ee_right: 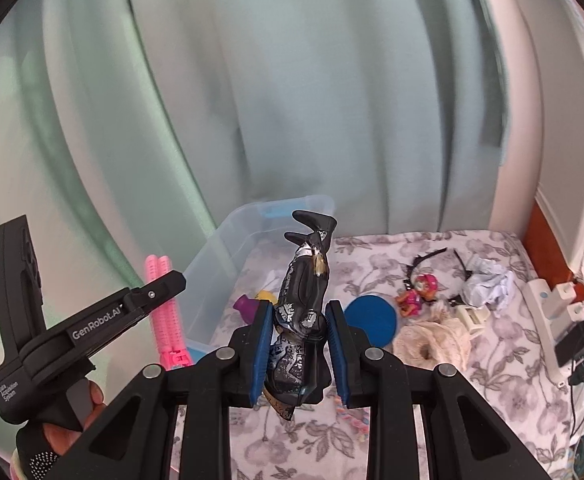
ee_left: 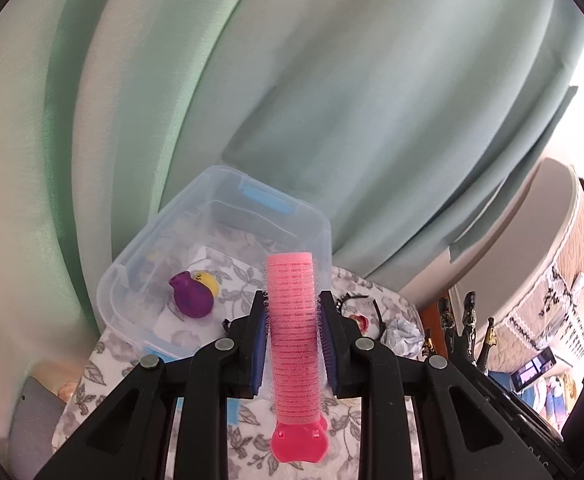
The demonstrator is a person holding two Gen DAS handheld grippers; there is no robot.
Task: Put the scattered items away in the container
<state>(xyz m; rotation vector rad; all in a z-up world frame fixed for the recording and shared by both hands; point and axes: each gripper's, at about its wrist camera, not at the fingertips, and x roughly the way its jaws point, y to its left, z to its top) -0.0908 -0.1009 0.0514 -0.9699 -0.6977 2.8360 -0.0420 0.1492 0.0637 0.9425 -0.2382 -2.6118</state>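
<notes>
I have the pink hair roller [ee_left: 292, 332] clamped mid-length in my left gripper [ee_left: 292, 324], just near of the clear container [ee_left: 140, 272]; it looks light, springy and bristly, so it should not slip. My right gripper [ee_right: 297, 344] is clamped on a stiff, glossy dark figurine [ee_right: 303, 292] at its thick middle, over the floral bed [ee_right: 431, 400].

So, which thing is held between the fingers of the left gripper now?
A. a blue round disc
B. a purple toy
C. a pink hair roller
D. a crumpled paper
C: the pink hair roller stands clamped between the fingers of the left gripper, while the purple toy lies inside the clear container.
</notes>
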